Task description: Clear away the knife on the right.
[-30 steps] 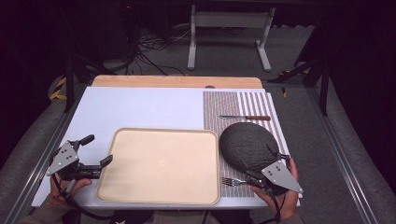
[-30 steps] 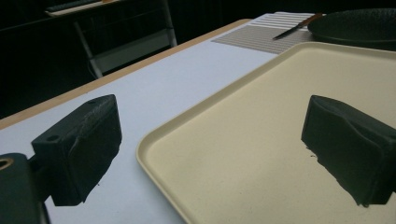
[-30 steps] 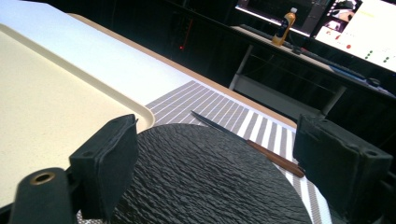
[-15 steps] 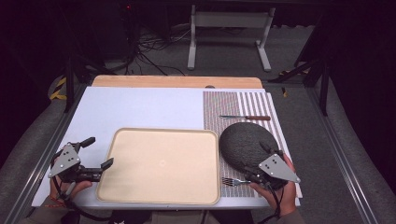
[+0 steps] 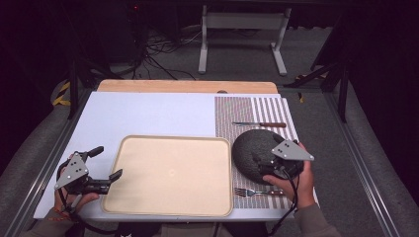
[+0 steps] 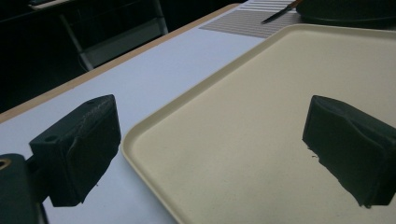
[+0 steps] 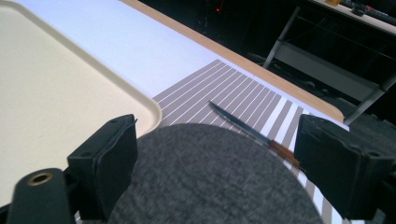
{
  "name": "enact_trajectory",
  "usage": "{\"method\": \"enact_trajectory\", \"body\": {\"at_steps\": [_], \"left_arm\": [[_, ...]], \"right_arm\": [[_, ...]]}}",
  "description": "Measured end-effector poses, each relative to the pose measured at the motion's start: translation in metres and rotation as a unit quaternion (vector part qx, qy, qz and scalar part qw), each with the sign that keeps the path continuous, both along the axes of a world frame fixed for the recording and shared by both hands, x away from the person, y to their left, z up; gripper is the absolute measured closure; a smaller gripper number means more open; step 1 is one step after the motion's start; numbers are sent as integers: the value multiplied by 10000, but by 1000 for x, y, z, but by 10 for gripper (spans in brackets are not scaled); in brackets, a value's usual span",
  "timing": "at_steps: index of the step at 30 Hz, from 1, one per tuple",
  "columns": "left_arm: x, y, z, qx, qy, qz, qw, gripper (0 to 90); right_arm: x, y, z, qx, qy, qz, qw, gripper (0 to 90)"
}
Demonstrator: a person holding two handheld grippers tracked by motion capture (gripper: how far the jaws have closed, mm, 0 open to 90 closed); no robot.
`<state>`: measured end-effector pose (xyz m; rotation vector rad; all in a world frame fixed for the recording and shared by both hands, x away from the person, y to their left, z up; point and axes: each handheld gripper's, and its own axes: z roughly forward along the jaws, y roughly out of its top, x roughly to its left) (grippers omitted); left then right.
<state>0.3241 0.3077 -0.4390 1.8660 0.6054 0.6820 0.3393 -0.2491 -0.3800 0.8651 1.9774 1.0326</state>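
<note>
Two hand-held grippers are shown at the near edge of the desk (image 5: 148, 111), one at each side of a beige tray (image 5: 170, 173). The left gripper (image 5: 106, 165) is held low with its jaws apart and nothing between them; in the left gripper view the rounded near corner of the tray lies between the two jaws, one jaw over the white desk surface and the other over the tray floor, with no contact to be made out. This placement is judged to prepare a pinch on the tray rim, or to steady the tray.

The right gripper (image 5: 262, 157) is held above the dark grey round plate (image 5: 252, 150), which rests on the striped placemat (image 5: 247, 113) just beside the tray's right edge. Its jaws stand wide apart, having just been opening again after a slight closing, and nothing is gripped; in the right gripper view the plate (image 7: 210, 177) spreads below and between the jaws, without either being seen to press on it. The plate is taken to be the thing in hand, probably to be seized at its rim and carried onto the tray.

Beyond the jaws, past the far rim of the plate, a knife (image 5: 259, 124) lies across the placemat; behind them, nearest the person, a fork (image 5: 257, 192) lies at the placemat's front edge, as in a table setting
</note>
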Motion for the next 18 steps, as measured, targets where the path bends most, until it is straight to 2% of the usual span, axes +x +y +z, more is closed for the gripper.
{"method": "enact_trajectory", "body": {"at_steps": [6,8,9,10,13,18], "left_arm": [[0,1,-1,-66,30,-33,10000,63],[0,0,-1,-42,16,-75,10000,58],[0,0,-1,-13,25,-80,10000,55],[0,0,-1,-13,25,-80,10000,55],[2,1,-2,-28,57,-64,10000,52],[4,2,-4,11,166,-143,9998,49]], "right_arm": [[27,0,11,-135,151,-81,9998,142],[42,-2,13,-130,324,-99,9993,142],[57,-6,14,-73,457,-202,9987,142],[57,-6,14,-73,457,-202,9987,142],[76,-9,15,-112,633,-301,9975,140],[99,-10,16,-1,914,-343,9952,132]]}}
